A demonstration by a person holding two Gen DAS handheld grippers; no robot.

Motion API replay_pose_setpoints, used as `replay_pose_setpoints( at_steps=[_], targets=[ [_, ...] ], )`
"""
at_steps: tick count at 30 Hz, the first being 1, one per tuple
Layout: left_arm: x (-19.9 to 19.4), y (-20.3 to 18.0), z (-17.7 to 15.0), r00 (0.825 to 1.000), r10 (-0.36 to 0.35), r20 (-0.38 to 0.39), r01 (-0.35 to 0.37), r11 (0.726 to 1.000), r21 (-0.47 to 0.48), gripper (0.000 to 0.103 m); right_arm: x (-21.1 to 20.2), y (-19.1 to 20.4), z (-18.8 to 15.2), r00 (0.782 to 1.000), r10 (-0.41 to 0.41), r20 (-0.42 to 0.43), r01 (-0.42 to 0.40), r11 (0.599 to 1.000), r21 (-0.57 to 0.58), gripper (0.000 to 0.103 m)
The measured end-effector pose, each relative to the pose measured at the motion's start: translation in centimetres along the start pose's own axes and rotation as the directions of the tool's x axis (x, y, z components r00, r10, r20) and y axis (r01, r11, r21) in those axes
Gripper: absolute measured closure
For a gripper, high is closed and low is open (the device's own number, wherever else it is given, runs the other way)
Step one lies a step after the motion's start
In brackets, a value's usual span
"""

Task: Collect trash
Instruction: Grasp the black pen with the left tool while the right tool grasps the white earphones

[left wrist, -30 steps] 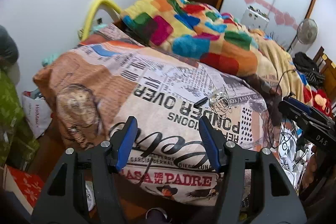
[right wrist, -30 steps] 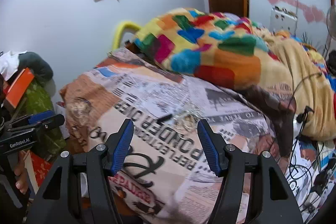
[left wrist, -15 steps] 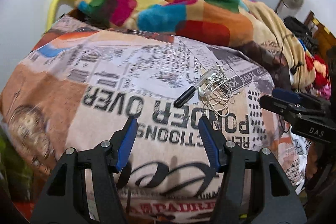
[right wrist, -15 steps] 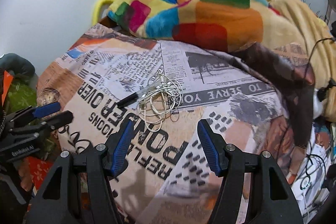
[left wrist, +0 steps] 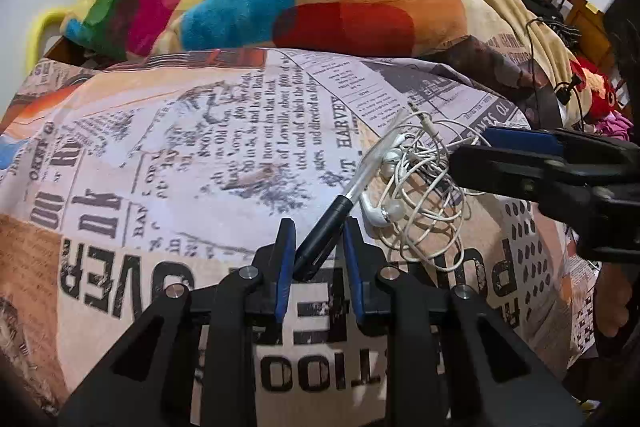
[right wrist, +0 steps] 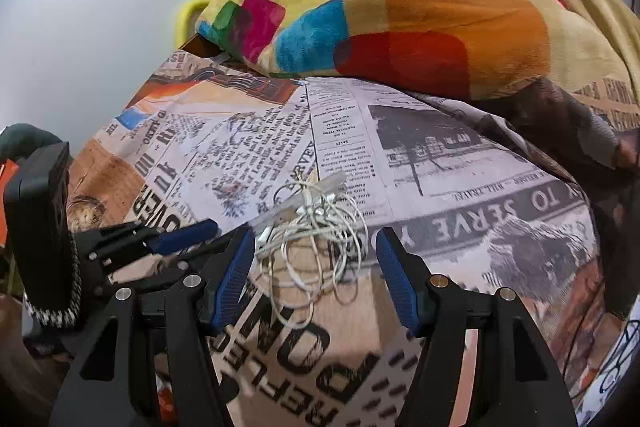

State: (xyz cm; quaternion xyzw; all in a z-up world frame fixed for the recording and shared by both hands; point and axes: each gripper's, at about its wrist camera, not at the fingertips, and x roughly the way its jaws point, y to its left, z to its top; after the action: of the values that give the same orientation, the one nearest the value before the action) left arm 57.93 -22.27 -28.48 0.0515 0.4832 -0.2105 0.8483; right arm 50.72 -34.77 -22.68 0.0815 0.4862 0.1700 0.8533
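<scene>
The left hand-held gripper (left wrist: 316, 251) is closing around the black-capped clear plastic pen (left wrist: 344, 205), at eleven o'clock of the tangled white earphone cord (right wrist: 316, 243) that the open right hand-held gripper (right wrist: 316, 267) straddles, so it should pinch the cap squarely.

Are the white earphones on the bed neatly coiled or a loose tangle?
A loose tangle. The earphones lie in irregular overlapping loops on the newsprint bedcover, plug end sticking out, beside the pen.
</scene>
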Motion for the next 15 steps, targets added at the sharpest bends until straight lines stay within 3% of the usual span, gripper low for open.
replay_pose_setpoints(
  at_steps=[4, 10, 15],
  targets=[
    [-0.1, -0.1, -0.3, 0.999, -0.040, 0.013, 0.040, 0.999, 0.013, 0.083, 1.8, -0.2, 0.0, 0.999, -0.030, -0.024, 0.030, 0.999, -0.020, 0.046],
    [-0.6, -0.2, -1.3, 0.997, -0.072, 0.004, 0.072, 0.997, 0.008, 0.091, 2.6, 0.5, -0.6, 0.997, -0.079, -0.007, 0.078, 0.993, -0.085, 0.061],
    [-2.4, 0.0, -3.5, 0.993, -0.116, -0.008, 0.116, 0.993, -0.010, 0.095, 2.8, 1.0, -0.8, 0.987, -0.160, 0.030, 0.162, 0.976, -0.144, 0.089]
  ],
)
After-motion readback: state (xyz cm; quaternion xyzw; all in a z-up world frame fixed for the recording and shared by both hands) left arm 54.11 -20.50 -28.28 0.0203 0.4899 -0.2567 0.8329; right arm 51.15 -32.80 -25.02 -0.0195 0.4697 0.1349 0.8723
